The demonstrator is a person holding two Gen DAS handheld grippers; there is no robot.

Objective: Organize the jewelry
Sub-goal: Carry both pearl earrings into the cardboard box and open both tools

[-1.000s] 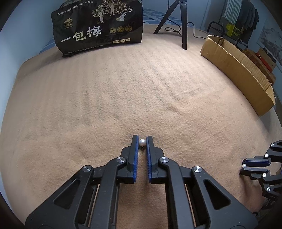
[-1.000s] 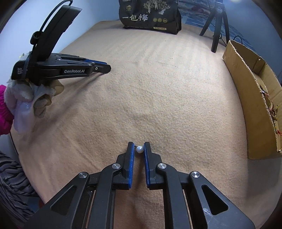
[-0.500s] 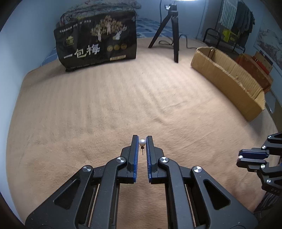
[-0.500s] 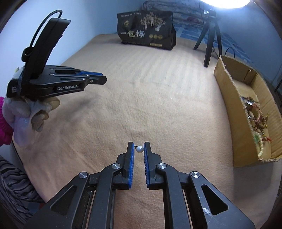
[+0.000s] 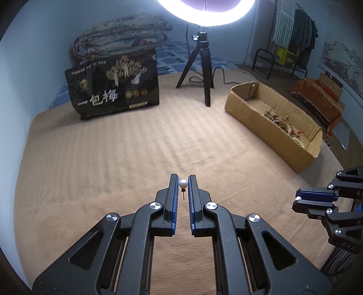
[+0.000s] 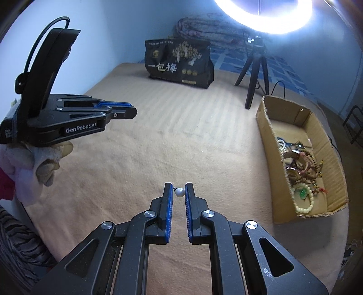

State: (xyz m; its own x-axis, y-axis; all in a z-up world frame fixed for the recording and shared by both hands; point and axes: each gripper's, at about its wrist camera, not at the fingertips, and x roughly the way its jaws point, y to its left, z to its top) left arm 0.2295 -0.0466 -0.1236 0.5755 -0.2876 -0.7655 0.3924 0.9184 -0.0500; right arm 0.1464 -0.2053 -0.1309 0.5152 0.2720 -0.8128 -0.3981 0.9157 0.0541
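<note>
- Centrally, in the left wrist view, the left gripper (image 5: pixel 182 184) has its two blue-padded fingers (image 5: pixel 174 192) drawn narrow on a pearl stud earring (image 5: pixel 182 183); the white ball sits between the tips, and its thin post points down toward 6 o'clock.
- Right gripper (image 6: pixel 179 192), right wrist view: fingers likewise narrow, pinching a second pearl earring (image 6: pixel 179 192); the pearl touches the right pad, and a small dark fitting projects toward the left pad at 10 o'clock.
- Both grippers are held above the tan blanket (image 5: pixel 102 147), which shows faint parallel ribs; neither pearl touches it.
- Cardboard box (image 5: pixel 272 127), at 2 o'clock in the left wrist view and 3 o'clock in the right wrist view (image 6: pixel 267 145): open-topped, long and shallow, resting on the blanket well apart from both grippers.
- Jewelry pile (image 6: pixel 299 168), inside the near half of the box: tangled bead strands, a pale bead bracelet and a green stone are discernible; finer items cannot be told apart.
- Right gripper as seen from the left wrist (image 5: pixel 297 200), at 3 o'clock: a white speck shows at its fingertips.
- Left gripper as seen from the right wrist (image 6: pixel 133 111), at 9 o'clock, held by a hand in a pale glove (image 6: pixel 43 158); its pearl is hidden from this side.
- Black bag (image 5: pixel 113 88) with gold tree print and white characters, at 11 o'clock, upright at the blanket's far edge.
- Tripod (image 5: pixel 202 65), at 12 o'clock, between bag and box, carrying a lit ring light (image 5: pixel 206 13).
- Folded quilt (image 5: pixel 122 38), behind the bag.
</note>
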